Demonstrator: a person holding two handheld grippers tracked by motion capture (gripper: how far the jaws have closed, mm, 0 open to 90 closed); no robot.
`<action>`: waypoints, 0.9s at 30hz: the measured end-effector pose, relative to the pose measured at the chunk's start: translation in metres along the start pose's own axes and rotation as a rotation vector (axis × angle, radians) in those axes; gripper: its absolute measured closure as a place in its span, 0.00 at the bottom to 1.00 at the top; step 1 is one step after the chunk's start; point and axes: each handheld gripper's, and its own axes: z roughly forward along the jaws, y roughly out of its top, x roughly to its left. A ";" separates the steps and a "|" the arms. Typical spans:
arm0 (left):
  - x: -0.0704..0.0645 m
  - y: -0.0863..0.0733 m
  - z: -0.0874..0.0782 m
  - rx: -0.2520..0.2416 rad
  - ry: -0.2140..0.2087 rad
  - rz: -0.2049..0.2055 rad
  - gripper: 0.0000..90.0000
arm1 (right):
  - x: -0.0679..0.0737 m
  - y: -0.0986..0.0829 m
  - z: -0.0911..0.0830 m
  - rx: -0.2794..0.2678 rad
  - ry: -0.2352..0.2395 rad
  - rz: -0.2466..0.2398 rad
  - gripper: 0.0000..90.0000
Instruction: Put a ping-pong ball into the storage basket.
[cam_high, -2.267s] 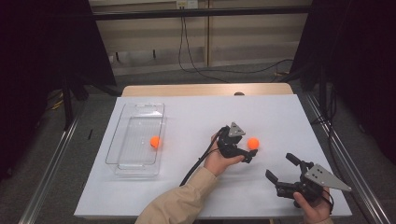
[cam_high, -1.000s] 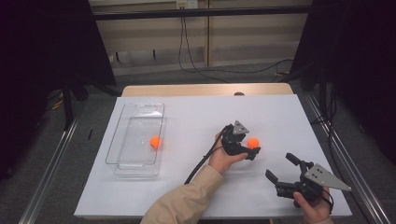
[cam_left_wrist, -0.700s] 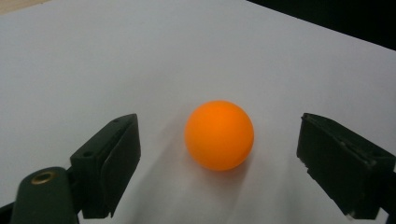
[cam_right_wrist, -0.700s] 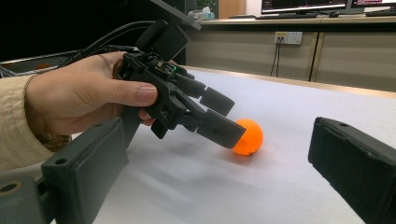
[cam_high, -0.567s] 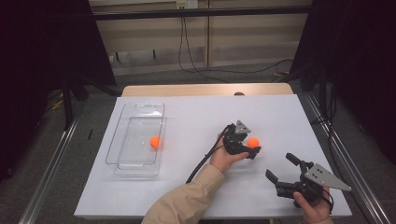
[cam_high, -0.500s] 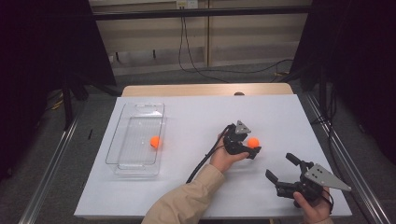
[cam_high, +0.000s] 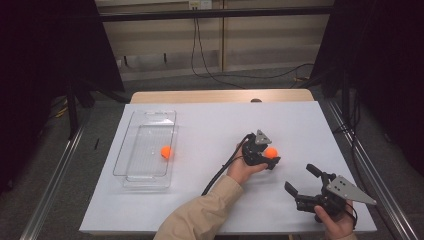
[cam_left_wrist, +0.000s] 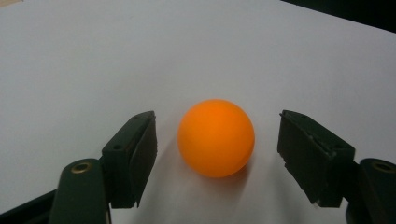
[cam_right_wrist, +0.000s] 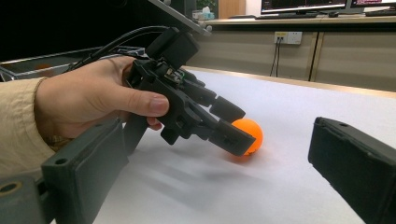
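An orange ball (cam_high: 271, 152) (cam_left_wrist: 215, 137) (cam_right_wrist: 247, 134) rests on the white table right of centre. My left gripper (cam_high: 269, 154) (cam_left_wrist: 217, 154) (cam_right_wrist: 231, 126) is open, its two black jaws on either side of the ball with a gap on each side. A second orange ball (cam_high: 166, 152) lies inside the clear plastic tray (cam_high: 145, 115) at the left. My right gripper (cam_high: 303, 179) (cam_right_wrist: 224, 186) is open near the table's front right, holding nothing and facing the left gripper.
The white table top (cam_high: 210, 125) has a wooden strip (cam_high: 220, 96) along its far edge. Metal rails (cam_high: 55, 175) run along both sides. A black cable (cam_high: 220, 172) trails from the left gripper toward the front.
My left gripper has edged slightly right, so its jaws now flank the ball. The right gripper and the tray have stayed put.
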 end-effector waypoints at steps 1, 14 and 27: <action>0.000 0.000 0.001 0.000 0.000 0.003 0.32 | 0.000 0.000 0.000 0.000 0.000 0.000 0.04; 0.000 0.004 0.010 0.042 -0.006 0.022 0.48 | -0.001 0.000 -0.001 -0.001 -0.002 0.003 0.04; 0.004 0.002 0.001 0.047 -0.028 0.003 0.57 | -0.001 -0.001 0.000 0.000 -0.003 0.002 0.04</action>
